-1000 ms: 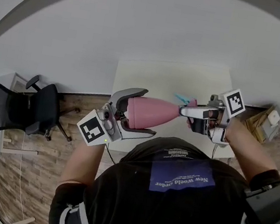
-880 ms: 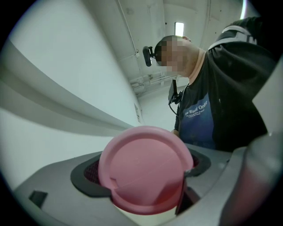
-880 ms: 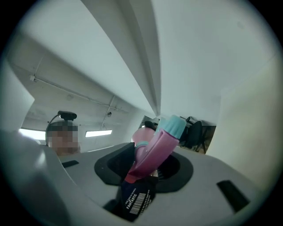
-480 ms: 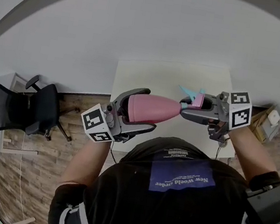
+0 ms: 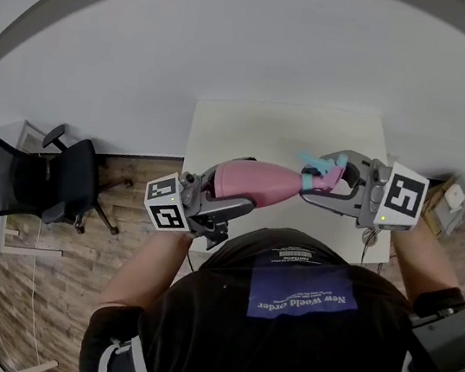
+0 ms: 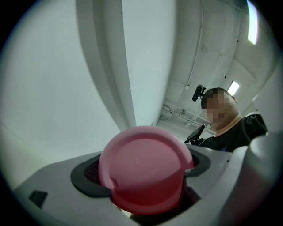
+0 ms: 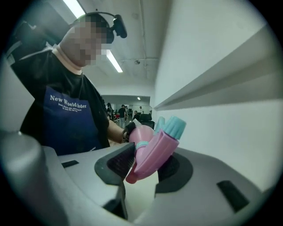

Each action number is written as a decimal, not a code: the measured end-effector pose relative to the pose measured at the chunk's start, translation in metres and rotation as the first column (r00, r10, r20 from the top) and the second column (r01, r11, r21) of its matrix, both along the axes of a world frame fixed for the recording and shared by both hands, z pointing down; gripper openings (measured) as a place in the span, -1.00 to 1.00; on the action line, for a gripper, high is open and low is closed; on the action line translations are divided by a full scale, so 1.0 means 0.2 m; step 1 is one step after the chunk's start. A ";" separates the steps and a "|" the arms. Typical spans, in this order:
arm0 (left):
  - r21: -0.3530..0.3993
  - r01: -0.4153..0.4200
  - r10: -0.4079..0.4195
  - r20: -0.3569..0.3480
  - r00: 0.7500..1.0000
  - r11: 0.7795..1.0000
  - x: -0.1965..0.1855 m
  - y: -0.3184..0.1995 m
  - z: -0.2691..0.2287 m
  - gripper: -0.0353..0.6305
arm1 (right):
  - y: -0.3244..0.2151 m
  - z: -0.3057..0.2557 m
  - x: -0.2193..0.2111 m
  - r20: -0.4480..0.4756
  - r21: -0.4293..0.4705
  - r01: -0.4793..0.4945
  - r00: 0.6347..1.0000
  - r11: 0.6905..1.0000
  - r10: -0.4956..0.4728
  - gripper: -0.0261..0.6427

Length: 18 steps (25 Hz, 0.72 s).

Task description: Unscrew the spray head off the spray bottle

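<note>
We note both wrists rolled in opposite directions over the near edge of the white table (image 5: 250, 131), left gripper (image 5: 230, 187) clamping the pink plastic spray bottle (image 5: 255, 182), right gripper (image 5: 319, 179), jaws just tightened, pinching its pink teal-nozzled spray head (image 5: 327, 169), so we judge the thread loosening, head still seated.

- spray bottle (image 5: 251, 181): smooth pink plastic with a soft sheen.
- spray head (image 7: 154, 152): matt pink plastic, with a teal plastic nozzle (image 7: 177, 127).
- my left gripper (image 6: 142, 170): matt grey plastic shell; my pads (image 6: 88, 173) are dark and finely ribbed.
- table (image 5: 241, 130): matt white top.
- floor (image 5: 59, 285) left of the table: wood-look planks.
</note>
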<state>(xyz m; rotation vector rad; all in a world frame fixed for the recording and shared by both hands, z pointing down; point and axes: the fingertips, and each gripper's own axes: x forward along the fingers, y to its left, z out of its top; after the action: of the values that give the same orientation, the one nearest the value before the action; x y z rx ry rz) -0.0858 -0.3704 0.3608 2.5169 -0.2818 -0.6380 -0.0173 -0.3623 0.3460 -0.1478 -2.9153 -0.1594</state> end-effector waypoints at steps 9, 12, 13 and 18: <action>-0.074 -0.016 0.005 -0.154 0.988 0.997 -0.02 -0.01 0.02 0.54 | 0.03 -0.02 -0.01 -0.028 0.140 0.004 1.000 0.990 0.000 -0.54; -0.059 0.000 -0.012 -0.189 0.982 0.998 -0.02 -0.01 0.02 0.54 | 0.03 -0.03 0.00 -0.013 0.142 -0.015 1.000 0.990 0.017 -0.54; -0.049 0.007 -0.016 -0.189 0.982 0.999 -0.03 -0.01 0.02 0.54 | 0.03 -0.04 0.00 -0.003 0.135 -0.024 1.000 0.991 0.025 -0.54; 0.015 0.076 -0.072 -0.180 0.981 0.997 -0.12 -0.02 0.01 0.54 | 0.00 -0.09 0.01 0.054 0.055 -0.080 0.996 0.995 0.077 -0.37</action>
<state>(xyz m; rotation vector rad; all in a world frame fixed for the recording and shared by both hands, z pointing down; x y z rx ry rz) -0.1096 -0.3739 0.3623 2.4578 -0.3052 -0.8958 -0.0159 -0.3629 0.3288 -0.0197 -2.9588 -0.2373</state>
